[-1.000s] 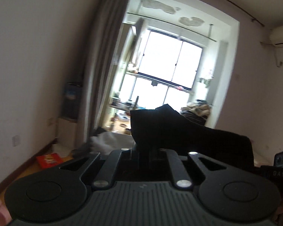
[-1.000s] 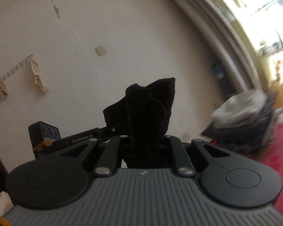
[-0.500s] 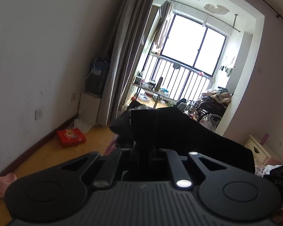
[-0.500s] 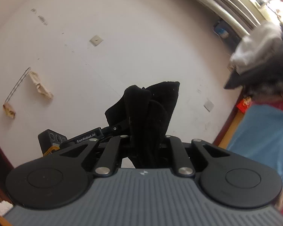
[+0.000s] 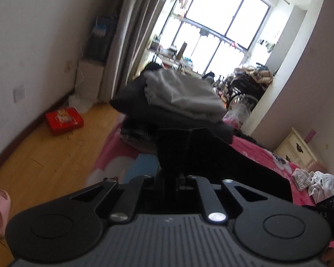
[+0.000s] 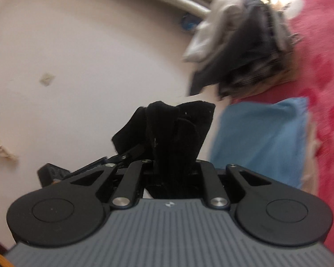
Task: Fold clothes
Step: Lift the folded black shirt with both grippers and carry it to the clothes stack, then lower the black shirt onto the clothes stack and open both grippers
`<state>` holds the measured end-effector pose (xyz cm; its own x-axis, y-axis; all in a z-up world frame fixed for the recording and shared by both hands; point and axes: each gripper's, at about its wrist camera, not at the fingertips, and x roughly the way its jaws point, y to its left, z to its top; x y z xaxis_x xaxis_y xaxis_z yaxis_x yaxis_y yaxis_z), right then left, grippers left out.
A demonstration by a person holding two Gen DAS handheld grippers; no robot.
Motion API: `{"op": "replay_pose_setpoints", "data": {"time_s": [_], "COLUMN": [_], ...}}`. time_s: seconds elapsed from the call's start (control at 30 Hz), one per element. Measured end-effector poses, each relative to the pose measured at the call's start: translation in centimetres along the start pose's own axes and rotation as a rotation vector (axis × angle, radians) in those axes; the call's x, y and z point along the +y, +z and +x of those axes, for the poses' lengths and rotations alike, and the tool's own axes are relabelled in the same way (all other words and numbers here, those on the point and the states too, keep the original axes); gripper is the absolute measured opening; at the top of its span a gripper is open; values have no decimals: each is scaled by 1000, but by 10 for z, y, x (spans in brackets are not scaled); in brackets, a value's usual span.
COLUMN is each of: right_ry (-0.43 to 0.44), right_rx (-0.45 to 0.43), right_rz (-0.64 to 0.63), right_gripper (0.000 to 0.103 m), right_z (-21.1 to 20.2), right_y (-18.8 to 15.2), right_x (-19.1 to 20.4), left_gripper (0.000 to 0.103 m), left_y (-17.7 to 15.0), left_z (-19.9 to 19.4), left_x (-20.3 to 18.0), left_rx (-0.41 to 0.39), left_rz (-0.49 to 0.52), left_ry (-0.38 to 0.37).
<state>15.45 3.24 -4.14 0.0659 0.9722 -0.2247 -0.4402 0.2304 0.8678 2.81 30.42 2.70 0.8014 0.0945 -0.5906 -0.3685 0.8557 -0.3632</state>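
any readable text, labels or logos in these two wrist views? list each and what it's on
"DAS": only a partial, dim reading, on the side of the right gripper at the left wrist view's right edge.
Red box on the floor: printed pattern, too blurred to read.
Left gripper body in the right wrist view: lettering too blurred to read.
Nothing else legible.

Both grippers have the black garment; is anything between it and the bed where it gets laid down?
Nothing visible blocks it. The black garment hangs above the pink bedspread; the pile of clothes sits beyond, not underneath.
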Motion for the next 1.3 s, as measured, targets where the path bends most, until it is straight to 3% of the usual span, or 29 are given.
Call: {"op": "replay_pose_setpoints", "data": {"time_s": [0.37, 0.6, 0.87, 0.97, 1.03, 1.07, 1.2, 1.27, 1.3], "right_ry": [-186, -154, -170, -194, -208, -213, -200, -201, -201], "right_rx": [45, 40, 38, 45, 64, 72, 68, 37, 19], "right_rz": [-82, -93, -66, -88, -94, -89, -84, -65, -54], "right_gripper": [10, 10, 10, 10, 14, 16, 30, 41, 53], "right_z": [49, 55, 70, 75, 80, 82, 76, 69, 65], "right_y": [14, 29, 42, 39, 38, 39, 47, 52, 55], "right_x": [-74, -80, -93, -98, -102, -105, -109, -112, -113], "left_gripper": [9, 8, 8, 16, 37, 40, 43, 42, 42], "left_y": [-14, 0, 6, 5, 4, 3, 4, 7, 8], "left_z": [101, 99, 121, 125, 126, 126, 122, 111, 105], "left_x": [44, 49, 55, 62, 68, 71, 89, 100, 105], "left_rx": [128, 92, 124, 118, 113, 110, 81, 52, 38], "left_rz": [-85, -124, -88, -90, -94, -96, -140, -185, -207], "left_ry": [2, -38, -26, -8, 14, 24, 72, 110, 129]}}
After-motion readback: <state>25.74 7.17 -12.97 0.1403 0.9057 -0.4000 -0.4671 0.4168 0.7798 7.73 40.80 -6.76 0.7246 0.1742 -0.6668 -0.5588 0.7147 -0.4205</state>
